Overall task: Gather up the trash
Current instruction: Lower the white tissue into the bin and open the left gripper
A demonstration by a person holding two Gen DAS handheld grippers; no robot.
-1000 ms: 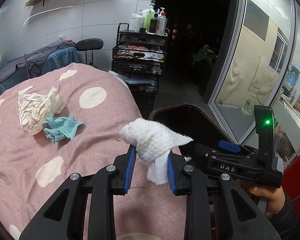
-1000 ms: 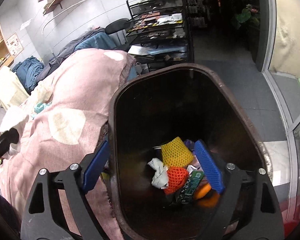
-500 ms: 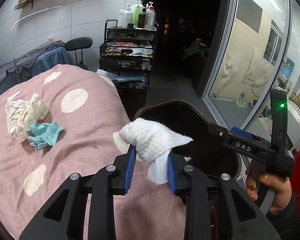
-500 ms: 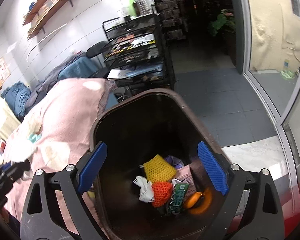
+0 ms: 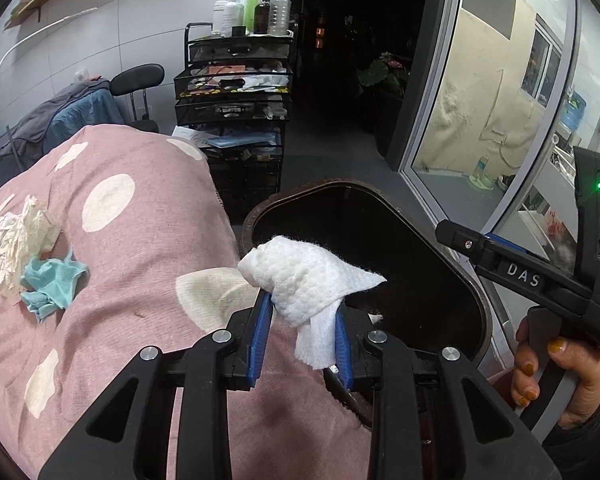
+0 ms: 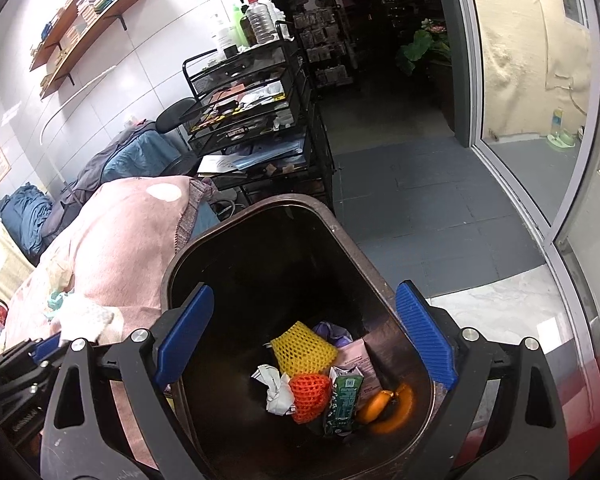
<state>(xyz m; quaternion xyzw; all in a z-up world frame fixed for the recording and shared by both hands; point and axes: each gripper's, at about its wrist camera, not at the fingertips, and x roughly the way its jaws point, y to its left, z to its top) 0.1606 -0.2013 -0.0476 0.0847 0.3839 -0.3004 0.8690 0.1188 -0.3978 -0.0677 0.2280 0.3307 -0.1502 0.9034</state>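
Note:
My left gripper (image 5: 300,316) is shut on a white crumpled wipe (image 5: 304,280), held at the near rim of the dark trash bin (image 5: 340,190) beside the pink dotted bedspread (image 5: 120,240). A cream paper wad (image 5: 14,240) and a teal tissue (image 5: 52,284) lie on the bedspread to the left. My right gripper (image 6: 300,328) is open and empty above the trash bin (image 6: 268,204), which holds yellow and orange foam nets, a carton, a paper scrap and a banana peel. In the left wrist view the right gripper's body and a hand (image 5: 556,376) hover at the bin's right.
A black wire trolley (image 5: 236,80) with bottles on top stands behind the bin. A glass sliding door (image 5: 480,100) runs along the right. A chair with draped clothes (image 5: 80,108) sits at the back left. Grey floor tiles (image 6: 420,208) lie beyond the bin.
The left gripper carried the wipe rightward from over the bedspread to the bin's rim. The right gripper rose and rolled above the bin, its jaws a little wider.

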